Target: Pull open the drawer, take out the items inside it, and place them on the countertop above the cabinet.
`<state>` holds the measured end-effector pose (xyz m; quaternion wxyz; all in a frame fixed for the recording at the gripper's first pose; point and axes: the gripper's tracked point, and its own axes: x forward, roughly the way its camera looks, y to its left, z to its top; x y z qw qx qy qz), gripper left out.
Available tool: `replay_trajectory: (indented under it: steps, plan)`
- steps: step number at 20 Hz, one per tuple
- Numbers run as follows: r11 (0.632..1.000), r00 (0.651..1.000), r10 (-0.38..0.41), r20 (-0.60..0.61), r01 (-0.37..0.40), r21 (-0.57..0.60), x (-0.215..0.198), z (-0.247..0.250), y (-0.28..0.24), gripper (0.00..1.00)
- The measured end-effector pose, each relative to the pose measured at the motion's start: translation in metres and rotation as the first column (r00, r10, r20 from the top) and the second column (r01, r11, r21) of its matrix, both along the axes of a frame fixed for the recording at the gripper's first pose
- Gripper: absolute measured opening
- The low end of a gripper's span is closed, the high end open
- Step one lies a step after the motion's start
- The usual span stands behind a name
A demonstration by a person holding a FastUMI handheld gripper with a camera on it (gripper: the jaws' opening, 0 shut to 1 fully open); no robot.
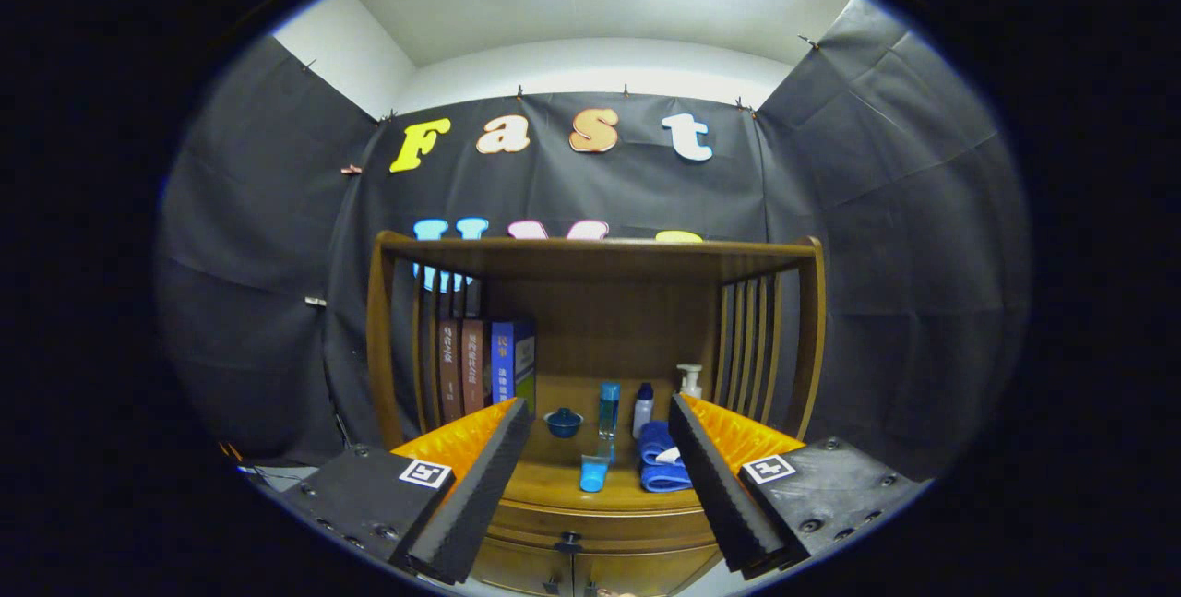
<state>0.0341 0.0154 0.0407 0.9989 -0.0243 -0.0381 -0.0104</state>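
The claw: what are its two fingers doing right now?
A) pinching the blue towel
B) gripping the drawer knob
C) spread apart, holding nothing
C: the claw is spread wide and empty, the blue towel lying untouched on the countertop beyond it.

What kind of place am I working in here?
Likely a staged recording booth, not a real home: black cloth walls surround a wooden cabinet holding books and bottles. The gripper fingers are open, holding nothing.

drawer (pixel 590 523): front partly hidden by fingers | book (pixel 512 362) titles: too small
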Motion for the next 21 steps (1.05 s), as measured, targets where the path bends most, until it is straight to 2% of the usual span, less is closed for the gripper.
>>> replay_trajectory:
  steps: [5,21]
  plan:
    - [1.0,0.998,0.006,0.057,-0.005,-0.019,-0.019,0.023,0.001,0.98]
    - [0.999,0.999,0.02,0.027,-0.019,-0.047,-0.02,0.017,-0.003,0.98]
